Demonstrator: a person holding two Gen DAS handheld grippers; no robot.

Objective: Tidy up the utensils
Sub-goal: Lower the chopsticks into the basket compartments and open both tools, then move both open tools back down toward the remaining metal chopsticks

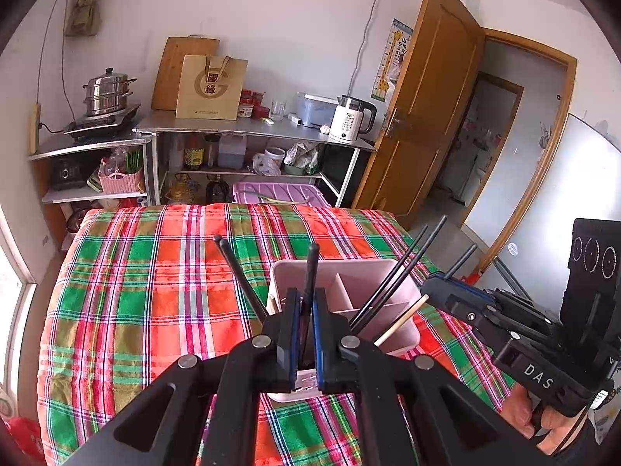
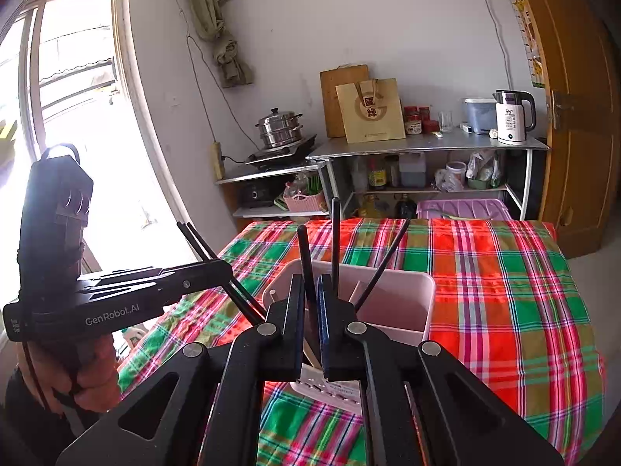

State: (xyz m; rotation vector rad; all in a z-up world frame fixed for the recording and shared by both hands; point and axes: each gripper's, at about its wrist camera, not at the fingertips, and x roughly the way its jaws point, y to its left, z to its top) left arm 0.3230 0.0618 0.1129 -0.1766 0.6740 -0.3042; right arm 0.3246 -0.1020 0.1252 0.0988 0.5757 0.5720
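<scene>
A pale pink divided utensil holder (image 1: 382, 275) (image 2: 403, 299) stands on the plaid cloth. Several black chopsticks (image 1: 392, 283) (image 2: 382, 264) and a light wooden one (image 1: 403, 318) lean in it. My left gripper (image 1: 304, 299) is shut on one black chopstick (image 1: 311, 268), held upright over the holder's near compartment. My right gripper (image 2: 310, 283) is shut on another black chopstick (image 2: 304, 256), also upright over the holder. The right gripper's body (image 1: 524, 334) shows at the right in the left wrist view. The left gripper's body (image 2: 116, 287) shows at the left in the right wrist view.
The table has a red-green plaid cloth (image 1: 155, 291) (image 2: 504, 291). Behind it are metal shelves (image 1: 248, 128) with a steamer pot (image 1: 106, 93), a kettle (image 1: 351, 118), a paper bag and bottles. A purple bin (image 1: 279, 194) sits on the floor. An open wooden door (image 1: 431, 97) is at the right.
</scene>
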